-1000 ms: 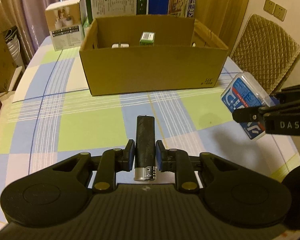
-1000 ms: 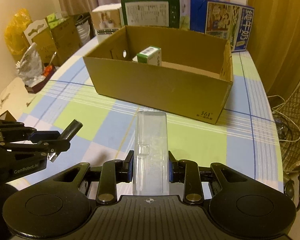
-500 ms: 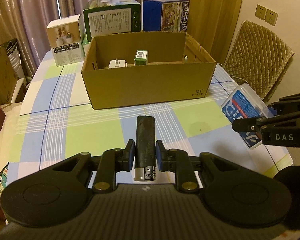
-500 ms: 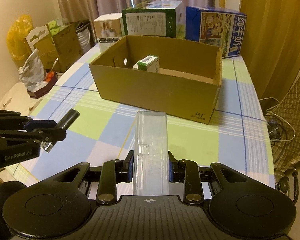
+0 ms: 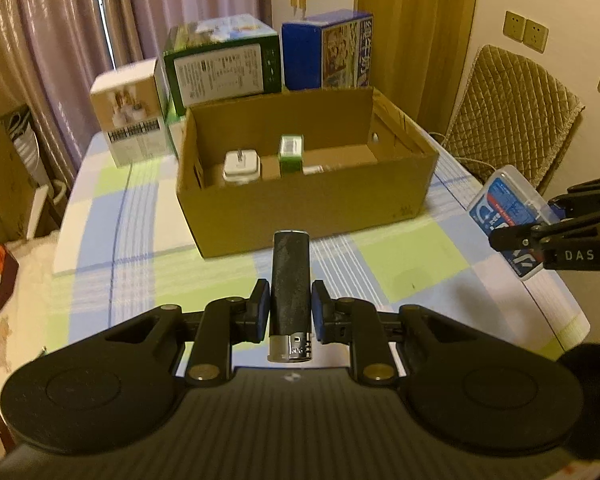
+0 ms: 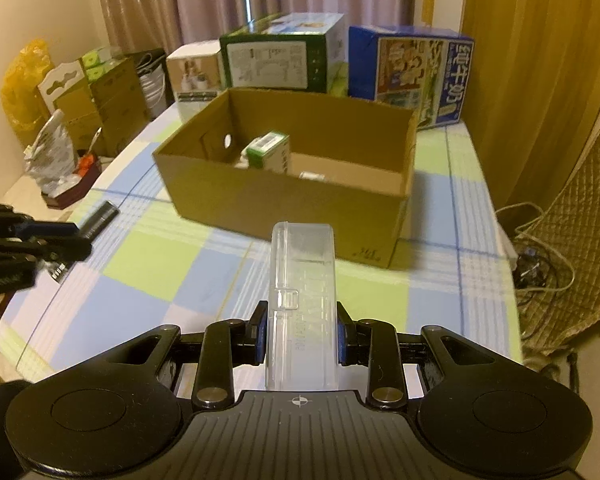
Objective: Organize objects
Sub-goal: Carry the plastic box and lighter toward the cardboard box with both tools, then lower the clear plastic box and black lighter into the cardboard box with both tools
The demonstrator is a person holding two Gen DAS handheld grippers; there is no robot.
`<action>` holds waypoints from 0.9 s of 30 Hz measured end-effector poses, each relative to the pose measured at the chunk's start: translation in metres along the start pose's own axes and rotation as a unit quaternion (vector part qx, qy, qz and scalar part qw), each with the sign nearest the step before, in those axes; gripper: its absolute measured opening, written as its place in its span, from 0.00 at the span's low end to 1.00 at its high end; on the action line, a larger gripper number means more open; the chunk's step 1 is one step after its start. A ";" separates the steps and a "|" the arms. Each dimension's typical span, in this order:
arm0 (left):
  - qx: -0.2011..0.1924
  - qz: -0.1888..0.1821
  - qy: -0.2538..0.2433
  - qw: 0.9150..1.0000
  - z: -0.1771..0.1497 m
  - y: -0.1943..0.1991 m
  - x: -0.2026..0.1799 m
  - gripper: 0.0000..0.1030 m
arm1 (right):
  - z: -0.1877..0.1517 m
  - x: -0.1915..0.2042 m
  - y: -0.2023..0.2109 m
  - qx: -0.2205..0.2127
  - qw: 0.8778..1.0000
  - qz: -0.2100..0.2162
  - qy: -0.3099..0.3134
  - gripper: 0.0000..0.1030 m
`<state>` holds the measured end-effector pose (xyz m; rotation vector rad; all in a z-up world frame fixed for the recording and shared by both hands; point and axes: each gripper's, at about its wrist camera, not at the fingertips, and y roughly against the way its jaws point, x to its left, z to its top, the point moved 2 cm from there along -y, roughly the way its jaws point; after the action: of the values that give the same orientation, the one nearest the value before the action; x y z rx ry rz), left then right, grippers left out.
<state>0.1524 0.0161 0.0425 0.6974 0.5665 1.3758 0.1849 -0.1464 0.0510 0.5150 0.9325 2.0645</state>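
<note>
The left gripper (image 5: 289, 317) has its jaws clamped on a dark lighter (image 5: 290, 284), metal head toward the camera, body pointing to 12 o'clock at the cardboard box (image 5: 300, 208). The right gripper (image 6: 300, 338) grips a clear plastic case (image 6: 302, 308) the same way, its far end aimed at the box's near wall. Both are held above the checked desk (image 5: 400, 264), short of the box.

In the left wrist view the box stands open-topped at 12 o'clock, its near rim lower than the back wall. Inside sit a white charger (image 5: 241, 166) at the left and a small green carton (image 5: 291, 152) just beside it; the floor to the right of them is mostly bare cardboard. Bare cloth lies between the lighter's tip and the box's front wall.

At 3 o'clock in that view the right gripper shows side-on with the case's blue label (image 5: 508, 216), near the desk's right edge. A quilted chair (image 5: 508, 116) stands beyond that edge. Behind the box, at 11 to 1 o'clock, three printed cartons line the far edge: white (image 5: 130, 120), green (image 5: 224, 68) and blue (image 5: 332, 56), the green one close against the box's back wall. In the right wrist view the left gripper sits at 9 o'clock, over the desk's left edge.
</note>
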 end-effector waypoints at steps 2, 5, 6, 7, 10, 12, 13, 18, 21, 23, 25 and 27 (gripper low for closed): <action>-0.003 -0.002 -0.001 1.000 0.012 -0.001 0.004 0.17 | 0.011 -0.003 0.001 -0.004 1.000 0.000 0.001 0.27; -0.004 -0.005 -0.002 1.000 0.028 -0.005 0.009 0.17 | 0.029 -0.006 0.001 -0.010 1.000 0.000 0.006 0.27; -0.003 -0.006 -0.002 1.000 0.033 -0.007 0.010 0.17 | 0.035 -0.006 0.001 -0.011 1.000 0.000 0.009 0.27; 0.000 -0.008 0.000 1.000 0.038 -0.011 0.012 0.17 | 0.041 -0.007 0.000 -0.012 1.000 0.000 0.011 0.27; 0.005 -0.004 -0.002 1.000 0.049 -0.019 0.016 0.17 | 0.056 -0.008 -0.003 -0.012 1.000 0.004 0.013 0.27; 0.008 -0.004 -0.002 1.000 0.054 -0.025 0.018 0.17 | 0.063 -0.009 -0.005 -0.011 1.000 0.009 0.011 0.27; 0.009 -0.005 -0.002 1.000 0.057 -0.028 0.018 0.17 | 0.066 -0.009 -0.007 -0.010 1.000 0.012 0.009 0.27; 0.017 -0.006 -0.003 1.000 0.068 -0.042 0.023 0.17 | 0.076 -0.010 -0.015 -0.007 1.000 0.017 0.012 0.27; 0.021 -0.008 0.000 1.000 0.072 -0.050 0.025 0.17 | 0.082 -0.010 -0.021 -0.004 1.000 0.018 0.014 0.27; 0.023 -0.007 -0.002 1.000 0.075 -0.055 0.027 0.17 | 0.086 -0.010 -0.024 -0.003 1.000 0.018 0.018 0.27; 0.026 -0.007 -0.002 1.000 0.078 -0.060 0.029 0.17 | 0.090 -0.011 -0.027 -0.001 1.000 0.017 0.020 0.27; 0.028 -0.007 -0.003 1.000 0.082 -0.064 0.032 0.17 | 0.094 -0.013 -0.031 0.000 1.000 0.018 0.019 0.27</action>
<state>0.2587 0.0349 0.0522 0.7415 0.6063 1.3486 0.2668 -0.1027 0.0882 0.4979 0.9529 2.1133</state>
